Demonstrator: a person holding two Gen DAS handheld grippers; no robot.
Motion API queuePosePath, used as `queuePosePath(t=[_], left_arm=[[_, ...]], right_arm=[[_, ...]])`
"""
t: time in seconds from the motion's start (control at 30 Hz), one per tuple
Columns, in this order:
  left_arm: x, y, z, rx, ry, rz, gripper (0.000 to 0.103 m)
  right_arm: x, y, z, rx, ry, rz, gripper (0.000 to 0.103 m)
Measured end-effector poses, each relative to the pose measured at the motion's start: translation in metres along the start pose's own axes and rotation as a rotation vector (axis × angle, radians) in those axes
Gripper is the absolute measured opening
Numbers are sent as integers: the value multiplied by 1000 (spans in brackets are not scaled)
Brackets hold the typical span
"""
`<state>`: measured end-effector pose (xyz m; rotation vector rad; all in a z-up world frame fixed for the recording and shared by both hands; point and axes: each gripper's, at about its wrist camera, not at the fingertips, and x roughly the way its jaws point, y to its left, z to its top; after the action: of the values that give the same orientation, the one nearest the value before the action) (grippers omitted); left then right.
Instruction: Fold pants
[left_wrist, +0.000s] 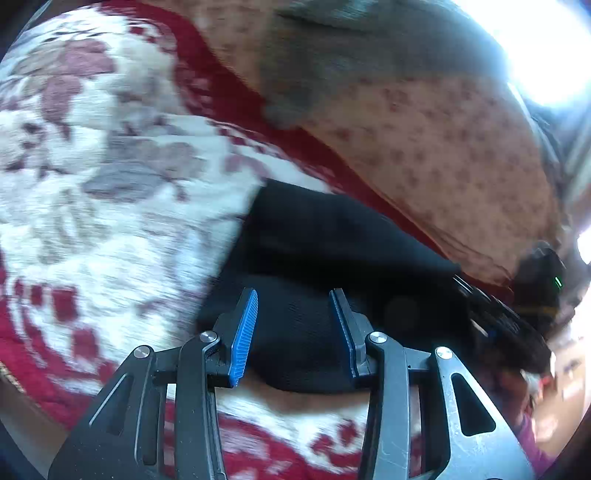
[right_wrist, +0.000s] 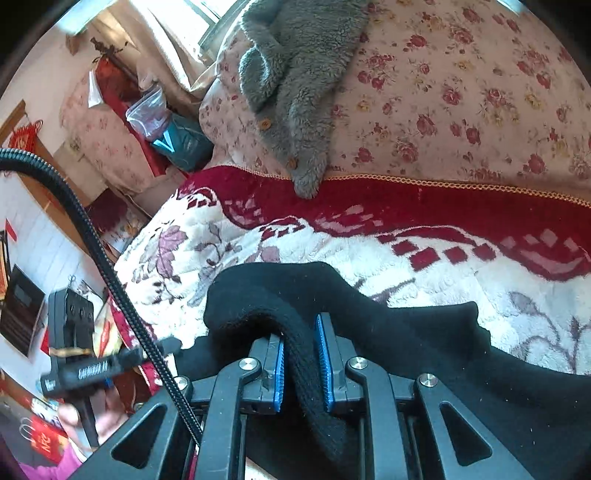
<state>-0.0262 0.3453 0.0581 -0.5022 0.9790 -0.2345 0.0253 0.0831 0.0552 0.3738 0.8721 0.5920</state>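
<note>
A bedroom: the work surface is a bed covered by a plush blanket (right_wrist: 369, 258), cream with mauve leaves and a crimson border, which gives the garment a broad, soft, flat place to be laid out. Beyond the border, on the far side, lies a rose-print quilt (right_wrist: 480, 92) with a grey fleece garment (right_wrist: 295, 92) draped over its edge (its lower tip just overlaps the crimson band). At far left, off the bed, clutter stands by a sunlit window.

Left to right across the near part of the bed:

Left gripper (left_wrist: 293, 332). Its blue pads stand spread with a clear gap between them, and black cloth shows in that gap; whether the pads touch the cloth cannot be told, and the picture is blurred. It is poised over the near left portion of the black pants (left_wrist: 332, 251), judged to be positioned for a second hold so that the cloth can be carried evenly.

Black pants. They lie on the blanket near the person, dark against the cream pile, their far edge toward the crimson border. In the right wrist view the near left part is lifted into a hump.

Right gripper (right_wrist: 301, 362). Its pads are pinching a thick, rolled band of the pants (right_wrist: 303, 350) (judged to be a hem or waistband, since a bulky edge gives a firmer purchase than a single layer). The raised cloth suggests a fold in hand, not yet completed.

The other gripper shows at the lower left of the right wrist view, with a braided cable (right_wrist: 92, 240) crossing in front.
</note>
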Motion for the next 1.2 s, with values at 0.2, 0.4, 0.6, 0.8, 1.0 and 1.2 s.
queuePosePath(t=[0.2,0.4,0.6,0.8,1.0,1.2], left_arm=[[25,-30,-5,43,28,-40,38],[40,-14,5,-134,17,-128,44],[31,13,1,-305,-79,-214,68],[42,32,10,-448,-134,-246,69],[52,28,28,-508,-176,-260,76],[42,13,40,-367,-104,-271,17]], right_arm=[[0,-2,2,32,9,20,15],[0,-4,1,30,13,27,15],[0,-6,1,40,16,43,15],[1,-10,0,52,13,54,15],[4,-14,-4,66,5,57,15],[-5,4,-9,-30,2,57,7]])
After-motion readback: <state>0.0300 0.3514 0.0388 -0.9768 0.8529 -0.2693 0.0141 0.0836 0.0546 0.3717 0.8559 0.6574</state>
